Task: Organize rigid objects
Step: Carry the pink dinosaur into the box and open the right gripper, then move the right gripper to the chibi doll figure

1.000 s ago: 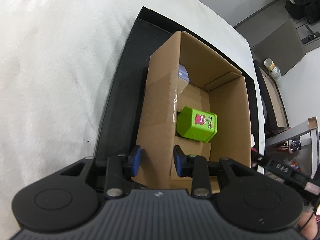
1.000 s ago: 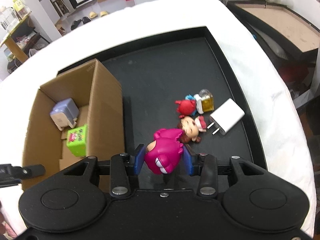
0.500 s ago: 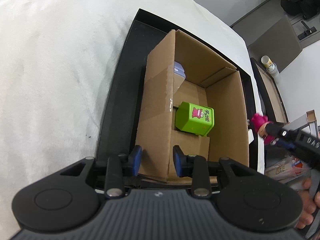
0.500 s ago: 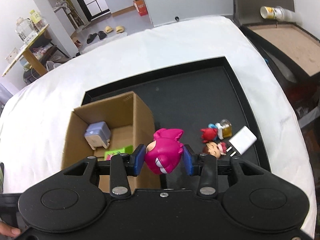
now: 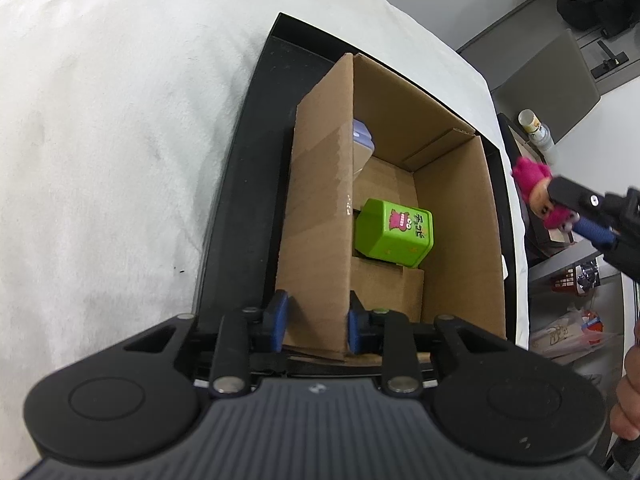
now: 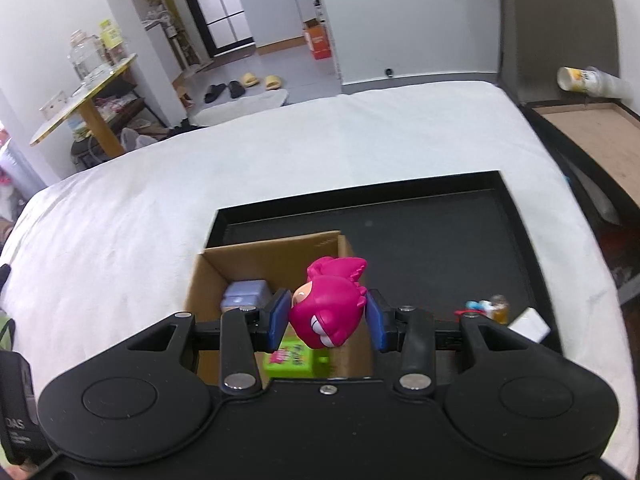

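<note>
From my right wrist view, the cardboard box [image 6: 276, 256] sits in the tray's [image 6: 516, 216] near left part, and the tray lies on the bed [image 6: 200, 184]. Inside the box, a cube-shaped toy [image 6: 245, 295] rests toward its far wall and a carton-shaped toy [image 5: 394, 232] nearer me. A hooded figurine [image 6: 330, 308] hangs above the box's right wall. Right of the box, small toys [image 6: 482, 307] and a charger [image 6: 530, 323] lie on the tray floor.

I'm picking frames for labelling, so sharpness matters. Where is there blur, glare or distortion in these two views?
Left wrist view: the pink figure in the right claw is smeared by motion, while the cardboard box and green block are sharp; a small glint sits on the box's tape. Right wrist view: the pink figure is sharp, the small toys on the black tray are soft. Fisheye bends both edges.
</note>
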Available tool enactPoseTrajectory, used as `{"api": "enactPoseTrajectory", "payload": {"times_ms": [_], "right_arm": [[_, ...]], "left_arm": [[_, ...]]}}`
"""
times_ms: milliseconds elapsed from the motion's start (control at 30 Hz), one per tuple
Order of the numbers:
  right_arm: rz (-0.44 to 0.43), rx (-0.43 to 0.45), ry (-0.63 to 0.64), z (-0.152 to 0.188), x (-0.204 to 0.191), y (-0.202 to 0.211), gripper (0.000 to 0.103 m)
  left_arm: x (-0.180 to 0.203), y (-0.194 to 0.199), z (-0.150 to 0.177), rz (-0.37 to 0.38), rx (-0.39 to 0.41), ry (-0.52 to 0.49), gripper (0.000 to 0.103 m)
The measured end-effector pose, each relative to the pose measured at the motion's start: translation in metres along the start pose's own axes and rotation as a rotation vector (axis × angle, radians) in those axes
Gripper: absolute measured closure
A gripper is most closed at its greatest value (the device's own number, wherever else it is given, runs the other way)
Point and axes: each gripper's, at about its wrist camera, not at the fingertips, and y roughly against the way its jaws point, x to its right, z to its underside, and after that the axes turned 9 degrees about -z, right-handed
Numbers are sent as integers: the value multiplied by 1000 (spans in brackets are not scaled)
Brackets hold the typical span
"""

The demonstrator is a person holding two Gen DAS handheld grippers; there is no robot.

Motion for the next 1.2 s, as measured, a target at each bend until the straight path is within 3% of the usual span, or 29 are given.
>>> {"api": "enactPoseTrajectory", "payload": {"times_ms": [533,700,1200], "right_arm": [[-65,-75,76,6,-40,-43,62],[-66,-75,80,7,-42,-41,45],[42,-11,44,18,3,4,31]], "left_arm": [[-2,0,0,16,1,-5,75],[-1,-1,0,14,-1,-6,75],[-2,-2,-1,9,-4,7,75]]}}
